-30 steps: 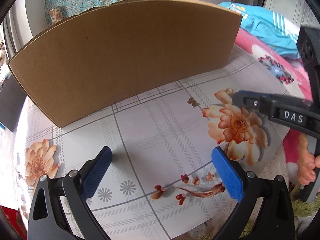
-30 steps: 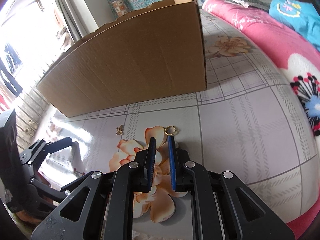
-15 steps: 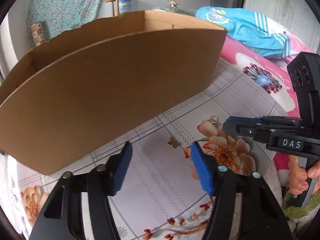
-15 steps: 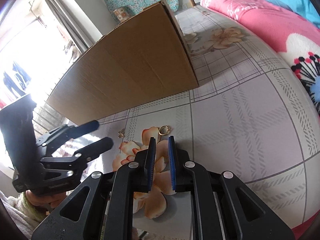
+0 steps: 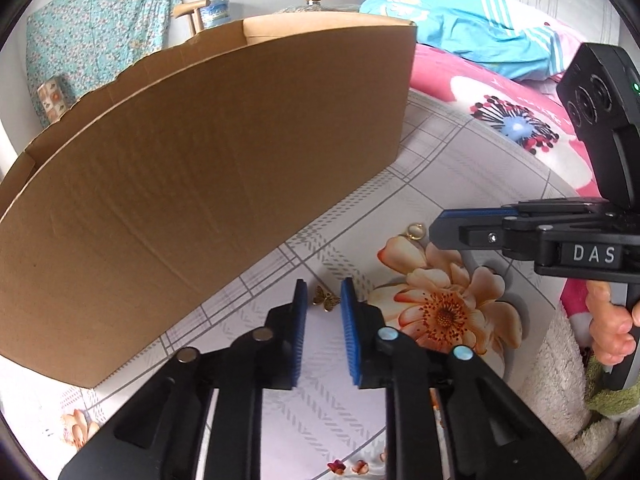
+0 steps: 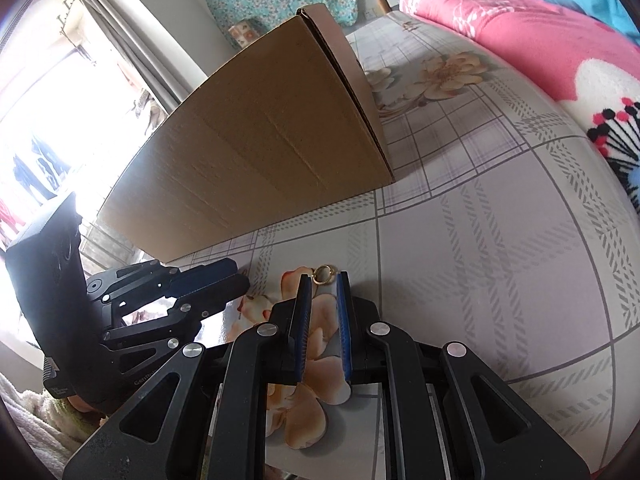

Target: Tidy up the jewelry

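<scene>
Closing around a small butterfly charm (image 5: 326, 298) at lower centre of the left wrist view, the left gripper (image 5: 323, 294) has the charm between its blue pads, not visibly pinched. Right gripper (image 6: 324, 284), lower centre of its own view, is clenched nearly shut, holding nothing; gold ring (image 6: 322, 274) lies just beyond its tips on the floral tablecloth (image 6: 480, 240). Cardboard box (image 5: 200, 184) fills upper left.

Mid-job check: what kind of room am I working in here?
Most likely a bedroom at home. A pink floral blanket with blue clothing heaped on it lies beside the flower-print tablecloth, and a curtained window lets in daylight on the left.
</scene>
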A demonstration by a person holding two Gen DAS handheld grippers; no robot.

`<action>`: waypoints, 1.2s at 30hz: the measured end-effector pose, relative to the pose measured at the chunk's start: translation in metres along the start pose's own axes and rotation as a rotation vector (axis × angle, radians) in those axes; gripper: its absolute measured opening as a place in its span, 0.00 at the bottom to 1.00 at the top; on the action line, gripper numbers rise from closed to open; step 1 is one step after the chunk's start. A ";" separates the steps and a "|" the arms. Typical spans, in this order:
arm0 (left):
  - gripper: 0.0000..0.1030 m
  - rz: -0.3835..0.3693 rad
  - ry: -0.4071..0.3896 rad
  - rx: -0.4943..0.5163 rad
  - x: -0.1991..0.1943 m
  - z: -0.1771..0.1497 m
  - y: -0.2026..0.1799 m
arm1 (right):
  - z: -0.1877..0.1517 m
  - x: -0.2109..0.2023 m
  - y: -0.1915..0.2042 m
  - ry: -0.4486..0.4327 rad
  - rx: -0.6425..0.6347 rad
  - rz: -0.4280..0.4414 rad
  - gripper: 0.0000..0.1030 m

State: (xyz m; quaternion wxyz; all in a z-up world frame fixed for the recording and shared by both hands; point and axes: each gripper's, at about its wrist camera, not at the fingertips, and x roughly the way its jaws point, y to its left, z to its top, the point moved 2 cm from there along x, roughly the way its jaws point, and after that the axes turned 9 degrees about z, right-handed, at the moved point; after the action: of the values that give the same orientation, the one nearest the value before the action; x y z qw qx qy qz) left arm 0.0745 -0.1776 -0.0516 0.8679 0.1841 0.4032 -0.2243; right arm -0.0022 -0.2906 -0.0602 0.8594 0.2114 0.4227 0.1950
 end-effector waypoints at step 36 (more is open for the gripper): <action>0.12 0.050 0.070 -0.217 -0.018 -0.032 0.039 | 0.014 0.028 0.049 0.077 -0.267 -0.321 0.29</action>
State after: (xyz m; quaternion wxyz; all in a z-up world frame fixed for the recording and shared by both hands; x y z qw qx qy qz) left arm 0.0655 -0.1253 -0.0514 0.8734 0.1067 0.4506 -0.1509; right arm 0.0177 -0.2381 -0.0445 0.8830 0.0182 0.4539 0.1180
